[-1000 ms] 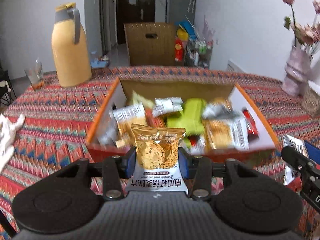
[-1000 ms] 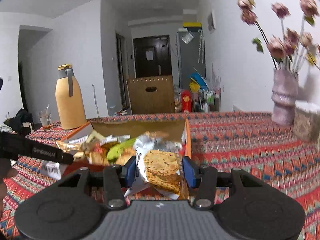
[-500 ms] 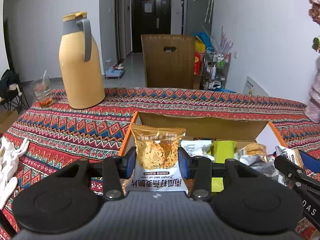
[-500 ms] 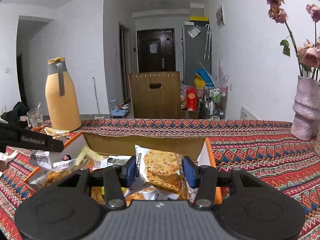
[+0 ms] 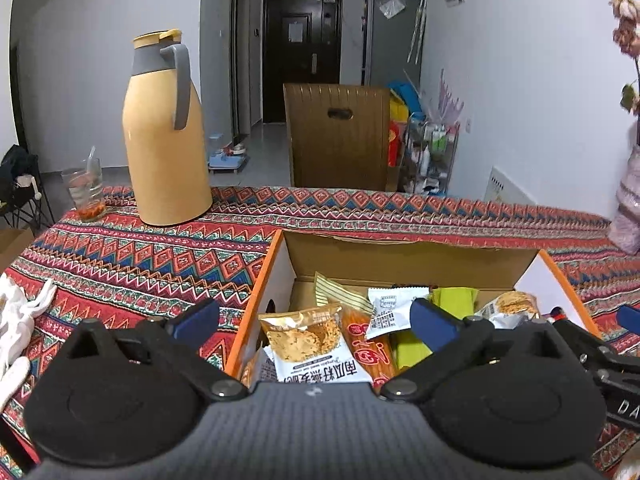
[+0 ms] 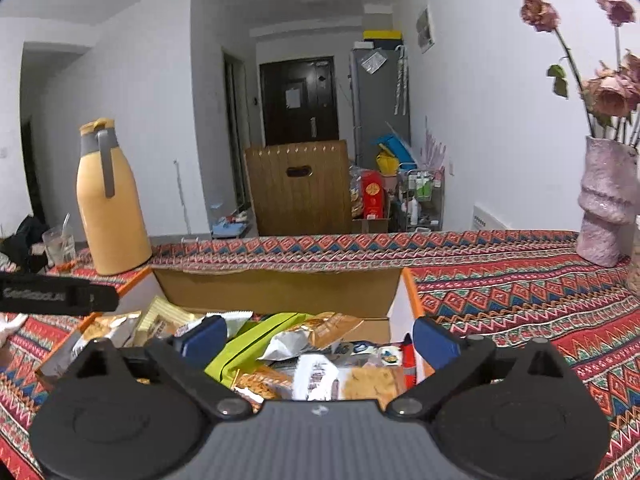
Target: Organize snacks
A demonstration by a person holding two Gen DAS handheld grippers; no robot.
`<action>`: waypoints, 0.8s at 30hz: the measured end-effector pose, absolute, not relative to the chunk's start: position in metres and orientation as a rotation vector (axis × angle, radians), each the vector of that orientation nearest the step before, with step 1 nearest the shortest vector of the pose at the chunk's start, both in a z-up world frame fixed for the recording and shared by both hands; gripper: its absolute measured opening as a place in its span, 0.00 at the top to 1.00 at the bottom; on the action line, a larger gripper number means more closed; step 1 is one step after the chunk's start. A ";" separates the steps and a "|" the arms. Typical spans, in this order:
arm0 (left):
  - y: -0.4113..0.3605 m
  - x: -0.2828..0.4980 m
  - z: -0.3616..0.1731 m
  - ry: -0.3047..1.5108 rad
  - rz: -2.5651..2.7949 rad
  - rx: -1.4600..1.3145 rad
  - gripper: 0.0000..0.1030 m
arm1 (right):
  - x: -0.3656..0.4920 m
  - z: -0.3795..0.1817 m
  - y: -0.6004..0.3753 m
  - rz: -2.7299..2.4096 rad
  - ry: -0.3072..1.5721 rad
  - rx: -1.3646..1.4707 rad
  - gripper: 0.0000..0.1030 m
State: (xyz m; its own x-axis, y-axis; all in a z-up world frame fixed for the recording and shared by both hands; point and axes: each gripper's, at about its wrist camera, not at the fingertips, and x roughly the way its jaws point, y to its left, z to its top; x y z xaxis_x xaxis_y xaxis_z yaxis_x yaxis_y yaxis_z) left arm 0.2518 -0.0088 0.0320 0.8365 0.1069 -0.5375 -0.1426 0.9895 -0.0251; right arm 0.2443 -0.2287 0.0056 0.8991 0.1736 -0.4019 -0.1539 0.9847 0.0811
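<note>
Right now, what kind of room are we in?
Probably a home's dining or living room. There's a table with a patterned cloth, a big yellow jug, a fridge near the front door, and a vase of flowers.

Black gripper (image 5: 316, 318) frame, blue pads (image 5: 434, 324), silver screws

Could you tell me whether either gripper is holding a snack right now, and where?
Neither: the left gripper and right gripper are open above the box.
</note>
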 end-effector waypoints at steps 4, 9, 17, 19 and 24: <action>-0.003 0.237 0.023 0.528 0.127 -0.101 0.00 | 0.235 0.002 -0.236 0.151 0.391 0.097 0.00; -0.002 0.213 0.013 0.513 0.107 -0.083 0.00 | 0.209 -0.006 -0.239 0.121 0.327 0.087 0.00; 0.001 0.186 -0.014 0.596 0.094 -0.032 0.00 | 0.164 -0.020 -0.240 0.151 0.327 -0.007 0.00; 0.004 0.179 -0.023 0.596 0.110 -0.034 0.00 | 0.155 -0.026 -0.239 0.155 0.324 -0.018 0.00; 0.014 0.174 -0.037 0.569 0.141 -0.079 0.00 | 0.148 -0.038 -0.239 0.132 0.273 0.021 0.00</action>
